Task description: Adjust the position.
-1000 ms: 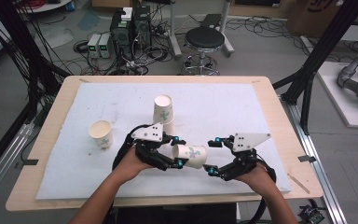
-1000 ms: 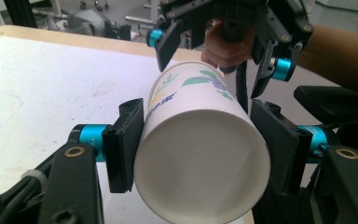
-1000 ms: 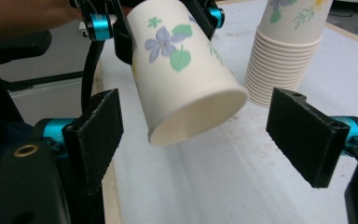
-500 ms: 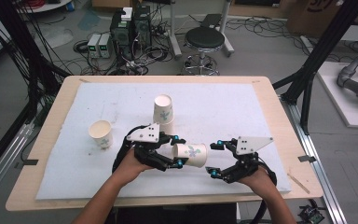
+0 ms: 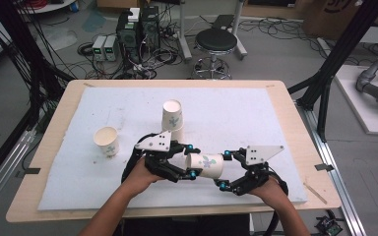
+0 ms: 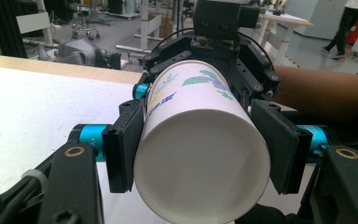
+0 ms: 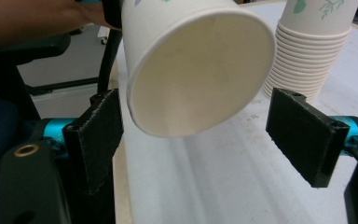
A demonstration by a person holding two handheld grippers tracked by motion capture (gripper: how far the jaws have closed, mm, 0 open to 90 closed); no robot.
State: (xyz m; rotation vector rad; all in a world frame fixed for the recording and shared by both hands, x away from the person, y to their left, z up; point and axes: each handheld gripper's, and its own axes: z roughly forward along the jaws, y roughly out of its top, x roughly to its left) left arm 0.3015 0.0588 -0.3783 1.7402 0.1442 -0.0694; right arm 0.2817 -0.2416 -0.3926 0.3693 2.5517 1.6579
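Both hands have barely moved since a second ago; the right gripper (image 5: pixel 225 173) has crept a little closer to the paper cup (image 5: pixel 205 164)

Nearest the person, the left gripper (image 5: pixel 191 161) pinches that cup by its sides, pads tight on it, and holds it lying sideways above the white mat (image 5: pixel 256 118), so its open mouth faces the other hand. The right gripper's jaws stand wide apart, one on each side of the cup's mouth, not touching it; it looks ready to take the cup over. Farther back a stack of cups (image 5: pixel 172 119) stands upright, likely where this cup came from, and a single cup (image 5: pixel 106 140) stands apart to the left
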